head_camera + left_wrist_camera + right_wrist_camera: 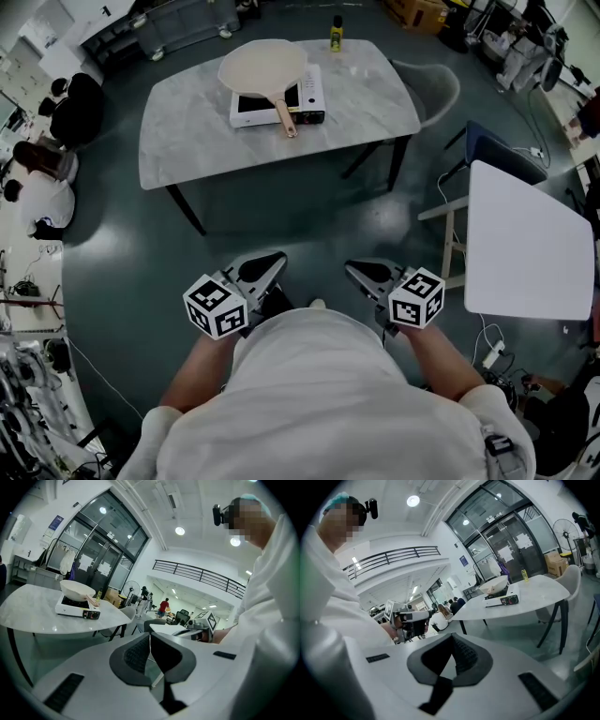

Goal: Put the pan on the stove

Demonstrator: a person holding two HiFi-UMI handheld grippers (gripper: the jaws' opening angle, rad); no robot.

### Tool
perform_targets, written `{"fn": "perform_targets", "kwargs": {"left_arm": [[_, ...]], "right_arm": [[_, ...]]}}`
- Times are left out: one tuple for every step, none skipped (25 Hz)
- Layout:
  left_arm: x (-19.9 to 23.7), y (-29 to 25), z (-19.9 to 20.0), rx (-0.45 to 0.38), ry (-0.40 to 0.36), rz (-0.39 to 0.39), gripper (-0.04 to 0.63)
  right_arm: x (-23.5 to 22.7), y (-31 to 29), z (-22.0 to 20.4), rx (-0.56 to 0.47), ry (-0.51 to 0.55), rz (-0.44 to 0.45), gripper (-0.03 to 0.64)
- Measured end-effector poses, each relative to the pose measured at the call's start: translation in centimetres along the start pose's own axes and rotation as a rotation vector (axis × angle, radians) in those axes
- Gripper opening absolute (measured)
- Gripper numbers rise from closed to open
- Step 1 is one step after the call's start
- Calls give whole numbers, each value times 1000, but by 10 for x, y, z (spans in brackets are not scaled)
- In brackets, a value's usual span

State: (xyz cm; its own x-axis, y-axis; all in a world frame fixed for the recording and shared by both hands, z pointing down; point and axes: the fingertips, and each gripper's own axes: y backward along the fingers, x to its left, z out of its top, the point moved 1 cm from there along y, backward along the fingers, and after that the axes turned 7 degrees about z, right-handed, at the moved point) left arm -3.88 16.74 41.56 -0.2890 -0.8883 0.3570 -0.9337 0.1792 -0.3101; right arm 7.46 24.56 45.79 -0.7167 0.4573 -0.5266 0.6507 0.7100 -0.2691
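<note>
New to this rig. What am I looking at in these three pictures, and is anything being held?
There is no robot here. A person in white carries a two-jaw tool in each hand: the left hand-held gripper and the right hand-held gripper, each with a marker cube. The head view looks down from a camera on the person's head. The other two pictures come from cameras riding on each gripper, looking along its jaws. Both pairs of jaws are together with nothing between them. Ahead, a marble table carries a portable stove with a pan on it, and a yellow bottle behind.
</note>
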Motion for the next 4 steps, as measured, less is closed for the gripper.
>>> {"fn": "perform_targets", "kwargs": {"left_arm": [[-1, 2, -1, 2, 1, 0, 20], [-1, 4, -1, 4, 3, 0, 20], [-2, 6, -2, 6, 4, 0, 20], [-2, 7, -2, 8, 5, 1, 20]], "right_arm": [[2, -1, -1, 1, 0, 2, 5], [4, -2, -1, 2, 0, 4, 5], [6, -3, -1, 4, 1, 6, 5], [8, -5, -2, 5, 2, 8, 5]]}}
